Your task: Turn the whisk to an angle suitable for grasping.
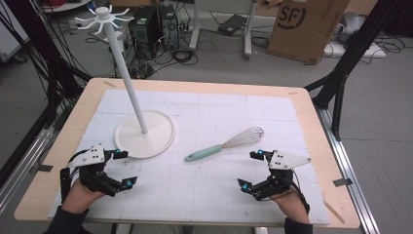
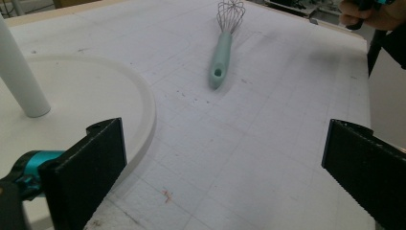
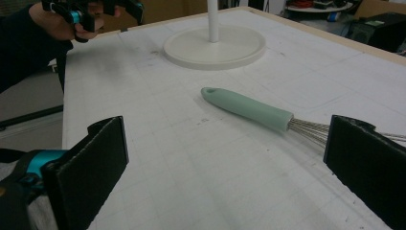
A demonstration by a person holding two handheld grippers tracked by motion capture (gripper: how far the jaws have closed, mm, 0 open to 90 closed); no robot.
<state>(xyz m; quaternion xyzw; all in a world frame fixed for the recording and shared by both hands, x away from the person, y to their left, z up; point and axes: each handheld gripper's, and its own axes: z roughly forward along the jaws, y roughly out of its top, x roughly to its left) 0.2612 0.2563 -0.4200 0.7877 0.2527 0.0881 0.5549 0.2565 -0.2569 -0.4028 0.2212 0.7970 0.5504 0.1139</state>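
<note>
Tongs sit at the near edge of the bench, one pair in each hand, both spread wide and gripping nothing. The left tongs [image 1: 122, 168] hover just beside the near rim of the white stand base [image 1: 160, 141]; in the left gripper view the left-hand jaw covers part of that rim, and the right-hand jaw is cut off by the frame's corner. The right tongs [image 1: 250, 169] are held near the bench's right front, apart from the whisk [image 1: 225, 144]. In the right gripper view the right-hand jaw hides most of the whisk's wire head, so only the first stretch of wires past the mint-green handle can be made out. The whisk lies flat on the white gridded mat [image 1: 219, 195] between the two tongs and a little beyond them, handle toward the stand base, wires toward the far right. From the base a white pole [image 1: 127, 73] rises to a hub of hooks [image 1: 103, 17], which looks tilted in the high view; both gripper views cut the pole off low. The person's forearms leave the high view at its bottom edge. Beyond the bench, a cardboard box [image 1: 304, 24] on the floor is cropped at the top.
</note>
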